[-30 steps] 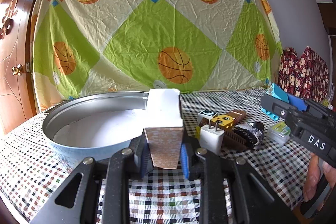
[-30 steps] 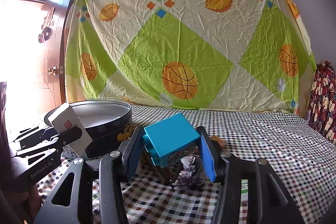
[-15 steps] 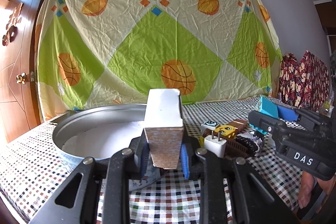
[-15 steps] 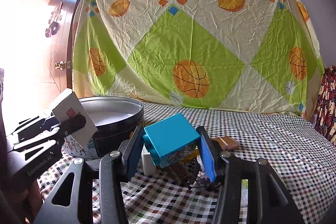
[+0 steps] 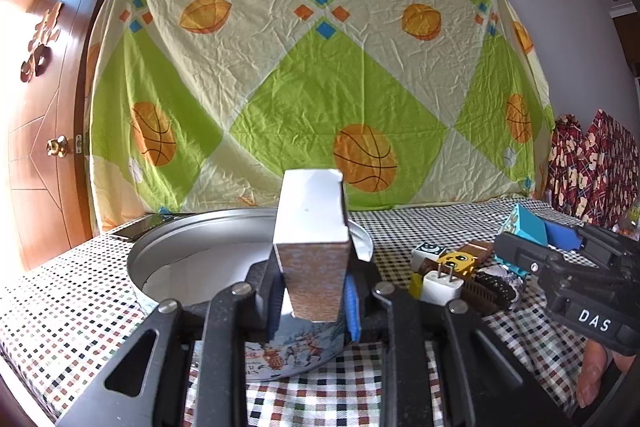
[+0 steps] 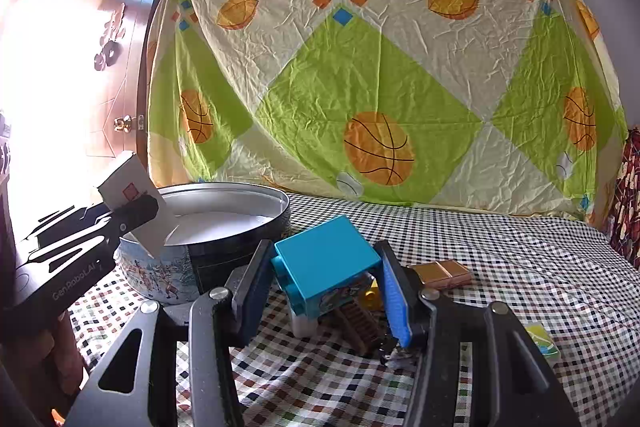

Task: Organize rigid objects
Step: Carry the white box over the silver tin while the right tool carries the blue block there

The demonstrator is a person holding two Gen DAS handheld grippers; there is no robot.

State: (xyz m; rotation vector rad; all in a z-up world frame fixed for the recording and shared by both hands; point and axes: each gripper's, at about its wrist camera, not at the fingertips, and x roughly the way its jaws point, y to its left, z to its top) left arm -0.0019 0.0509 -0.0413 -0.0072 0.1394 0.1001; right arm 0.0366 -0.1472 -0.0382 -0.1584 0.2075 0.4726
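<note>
Hovering at the near rim of the round silver-lined tin w/ a printed winter scene on its wall (image 5: 208, 239), the left gripper (image 5: 314, 293) is clamped tight on a tall white cardboard box w/ a speckled orange-brown lower face (image 5: 312, 227). The box is held upright, long axis vertical, its upper half seen against the tin's open mouth. In the right wrist view the same box (image 6: 132, 199) is seen tilted, just over the tin's near-left edge (image 6: 224, 187), so the tin lies directly ahead of & below it. Only a short push fwd and a release seem to be needed, judging by that layout.

The right gripper (image 6: 326, 291) is closed on a turquoise plastic building block (image 6: 326, 259), pads pressed to both sides, block lifted clear of the checked tablecloth (image 6: 500, 267). The tin is off to its left & slightly ahead, w/ the left tool in between. The left hand is therefore judged nearer to the drop spot; the right prob. has to wait or come in from the far side.

A pile of small items is left on the cloth beside the tin: white plug adapter (image 5: 440, 285), yellow-faced toy brick (image 5: 456, 261), brown ridged piece (image 5: 480, 297).
</note>
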